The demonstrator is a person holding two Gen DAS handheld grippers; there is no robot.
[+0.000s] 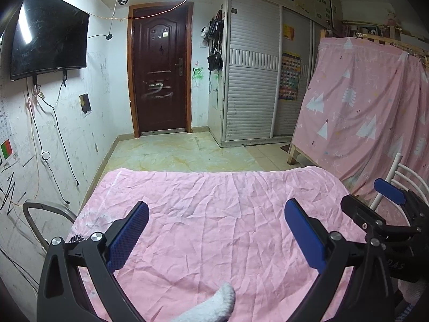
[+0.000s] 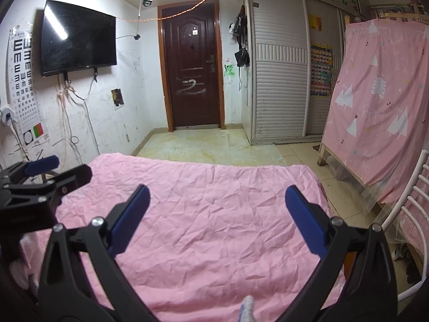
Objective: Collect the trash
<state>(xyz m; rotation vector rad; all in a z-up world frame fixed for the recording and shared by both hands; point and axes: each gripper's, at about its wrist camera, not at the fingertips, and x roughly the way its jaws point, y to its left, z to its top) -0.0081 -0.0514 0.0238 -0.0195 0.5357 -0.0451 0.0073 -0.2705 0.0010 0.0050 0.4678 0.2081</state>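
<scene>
Left gripper [image 1: 215,216] and right gripper [image 2: 217,201], both spread and empty above the sheet [image 1: 214,214]; no trash visible between fingers, so closing risks pinching cloth.

Wrinkled plain pink sheet [image 1: 214,214] covering the table, pink curtain [image 1: 370,112] showing white tree prints, dark reddish-brown door [image 1: 161,67] wearing white scrawl, black television [image 1: 48,35] reflecting light, left gripper [image 1: 214,233] and right gripper [image 2: 217,220] showing blue pads on black frames.
</scene>
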